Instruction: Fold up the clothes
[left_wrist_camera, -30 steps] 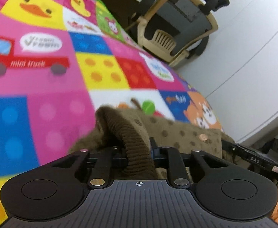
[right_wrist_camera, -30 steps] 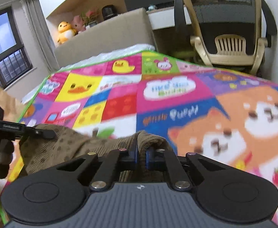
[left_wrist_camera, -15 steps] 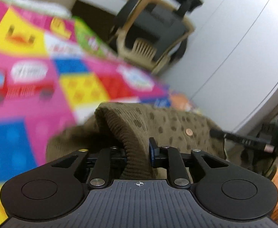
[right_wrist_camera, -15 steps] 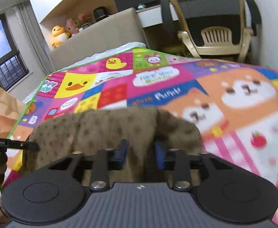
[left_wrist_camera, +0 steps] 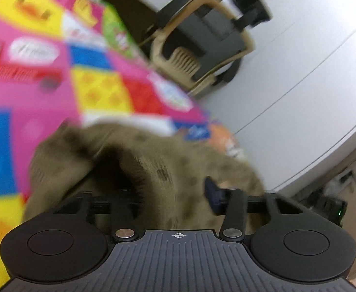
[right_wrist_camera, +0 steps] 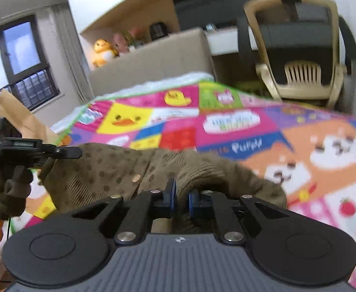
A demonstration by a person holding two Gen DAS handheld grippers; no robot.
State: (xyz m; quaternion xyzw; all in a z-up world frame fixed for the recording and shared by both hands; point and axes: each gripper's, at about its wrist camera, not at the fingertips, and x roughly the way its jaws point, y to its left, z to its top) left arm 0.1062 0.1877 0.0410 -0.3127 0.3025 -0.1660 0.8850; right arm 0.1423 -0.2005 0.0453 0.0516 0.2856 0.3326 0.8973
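Observation:
A brown dotted garment with ribbed cuffs and a small button lies bunched on the colourful play mat. My left gripper has its jaws opening. The blurred fabric sits between them, and the blue right pad stands free of the cloth. In the right wrist view the garment stretches leftwards. My right gripper is shut on a thick fold at the garment's near right end. The left gripper pokes in from the left over the garment's far end.
The play mat covers a bed-like surface. A beige and black office chair stands beyond its far edge beside a white wall. A brown paper bag, a window and plush toys are at the left.
The left jaws have spread apart around the cloth they pinched. The right jaws opened half a second ago and have shut again on a fold. Both views have swung sideways.

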